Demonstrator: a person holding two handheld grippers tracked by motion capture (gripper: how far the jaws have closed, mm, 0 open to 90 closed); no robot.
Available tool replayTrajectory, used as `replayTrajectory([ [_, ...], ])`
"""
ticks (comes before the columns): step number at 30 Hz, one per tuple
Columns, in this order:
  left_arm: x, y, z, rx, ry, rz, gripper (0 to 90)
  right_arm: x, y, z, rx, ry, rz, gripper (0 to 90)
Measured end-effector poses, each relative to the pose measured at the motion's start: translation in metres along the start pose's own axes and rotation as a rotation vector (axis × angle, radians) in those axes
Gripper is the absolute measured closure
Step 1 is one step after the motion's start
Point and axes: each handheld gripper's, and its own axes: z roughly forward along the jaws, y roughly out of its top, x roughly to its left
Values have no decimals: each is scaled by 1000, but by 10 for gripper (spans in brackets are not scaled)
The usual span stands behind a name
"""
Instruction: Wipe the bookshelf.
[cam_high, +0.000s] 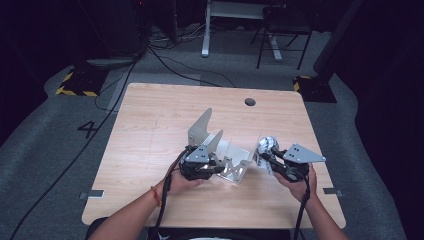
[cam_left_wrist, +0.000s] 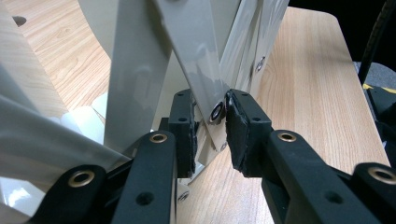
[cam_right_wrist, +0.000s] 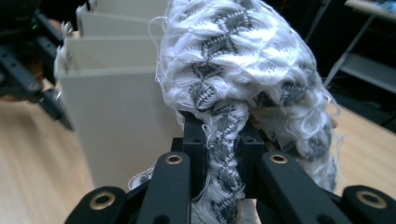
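Your left gripper (cam_high: 212, 169) hides the near end of the folding rack (cam_high: 220, 145) in the high view, and its fingertips are lost among the panels there. In the left gripper view the rack's grey panels (cam_left_wrist: 140, 74) run off the top and left edges, so you cannot see where they end. In the right gripper view the knitted cloth (cam_right_wrist: 233, 70) is cut off at the top edge, its lower end drops out of frame between the jaws, and it covers the rack's right side. Your other gripper (cam_right_wrist: 23, 70) sits blurred at the left edge.
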Motion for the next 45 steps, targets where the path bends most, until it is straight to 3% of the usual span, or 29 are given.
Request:
replayTrajectory([
  [6, 0, 1, 1, 2, -1, 0, 727, -11, 12, 5, -7, -56, -12, 792],
  [10, 0, 1, 1, 1, -5, 2, 730, -21, 6, 14, 7, -65, 36, 792],
  [12, 0, 1, 1, 1, -5, 3, 732, -22, -5, 22, 34, -38, 72, 791],
  [18, 0, 1, 1, 4, -7, 8, 739, -12, -39, 50, 178, 44, 94, 791],
  [22, -1, 1, 2, 3, -7, 13, 741, -3, -55, 63, 251, 78, 85, 791],
  [26, -1, 1, 2, 5, -6, 12, 741, 2, -59, 66, 293, 97, 71, 790],
  [30, -1, 1, 2, 4, -7, 12, 741, 9, -51, 53, 269, 141, 65, 790],
  [37, -1, 0, 2, 3, -7, 8, 741, 24, -24, 11, 123, 179, 39, 791],
  [42, -3, 0, 2, 1, -11, 5, 744, 30, 1, -13, 5, 138, 8, 797],
  [45, -2, 0, 3, -2, -13, 5, 744, 31, 2, -13, 2, 125, 0, 797],
])
